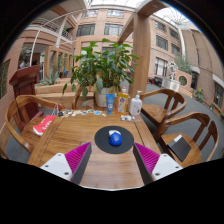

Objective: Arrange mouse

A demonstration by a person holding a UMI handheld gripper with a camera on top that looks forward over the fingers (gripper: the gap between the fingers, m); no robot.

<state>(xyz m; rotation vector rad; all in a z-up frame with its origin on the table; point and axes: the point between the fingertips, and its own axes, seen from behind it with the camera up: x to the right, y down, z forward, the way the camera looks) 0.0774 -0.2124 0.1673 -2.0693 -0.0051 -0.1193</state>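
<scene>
A tall atrium of brick-faced building fronts with rows of windows rises behind everything, lit from above. In front of it stands a round wooden table (85, 135), its top made of warm, reddish-brown planks with visible grain running toward the far side. Curved wooden chairs (165, 105) with slatted backs and bent armrests ring the table on both sides.

On the table, just ahead of the fingers and centred between them, lies a round, dark mouse pad (113, 140), flat and matte. A small blue mouse (115, 138) sits on the middle of that pad, rounded and glossy, with a bright highlight on its top.

The gripper (112, 158) is spread wide: its two fingers stand well apart on either side of the pad, with nothing held between them. Each finger carries a magenta pad (76, 156) with a ribbed, ridged texture on its inner face. The mouse is apart from both fingers.

Beyond the pad, at the far side of the table, a large leafy green plant (100, 65) spreads broad leaves. Beside it stand a few bottles (122, 101), one clear plastic, one with a yellowish content. To the left on the tabletop lies a flat red and white packet (43, 125).
</scene>
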